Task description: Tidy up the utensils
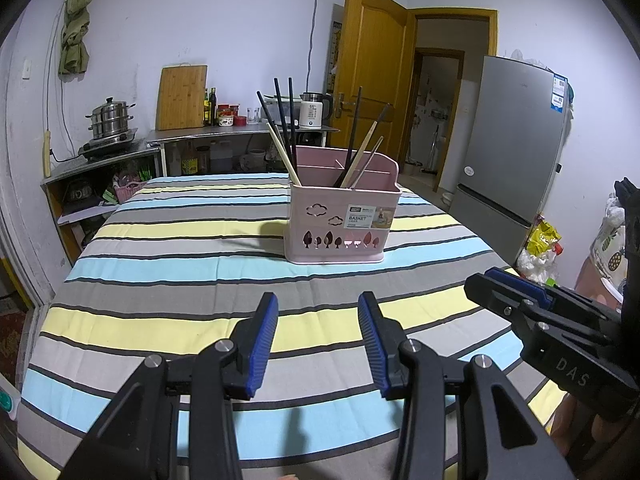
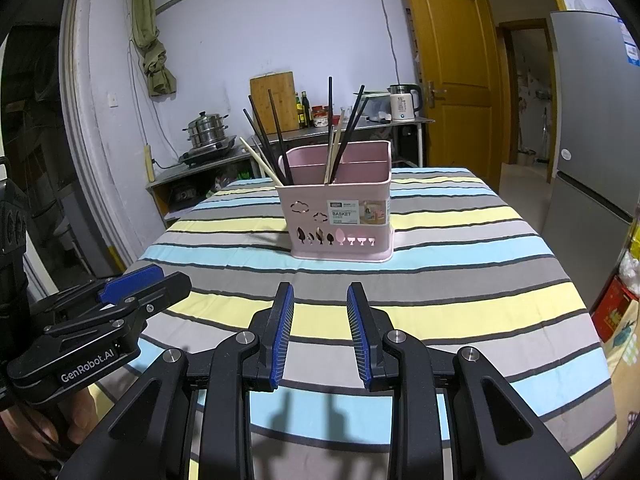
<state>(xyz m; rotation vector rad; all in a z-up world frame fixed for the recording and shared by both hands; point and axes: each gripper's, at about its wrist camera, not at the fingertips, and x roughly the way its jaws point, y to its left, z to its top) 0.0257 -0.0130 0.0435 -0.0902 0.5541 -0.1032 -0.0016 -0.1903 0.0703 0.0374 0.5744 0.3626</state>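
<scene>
While both grippers hover above the near half of the striped counter [image 1: 160, 248], neither contacts any object. Left gripper [image 1: 318, 340]: jaws parted, blue pads facing each other across a clear gap, nothing between them. Right gripper [image 2: 320, 334]: jaws likewise parted and empty, with only the cloth visible through the gap. Each gripper appears at the edge of the other's view, side by side and apart.

Pink basket [image 2: 340, 216]: stands upright near the centre of the counter, well ahead of both grippers, with a white label and cut-out tree and cloud shapes on its front wall. Internal dividers split it into compartments.

Dark chopsticks [image 2: 276, 140]: leaning in the left compartment, tips pointing up and outward; further dark ones lean in the middle section. Pale chopsticks [image 1: 284, 156]: one leans out at the left corner, others at the middle. All utensils visible sit inside the basket.

Steel pot [image 1: 110, 120], cutting board [image 1: 182, 98] and kettle [image 1: 314, 110] occupy the shelf against the far wall.
</scene>
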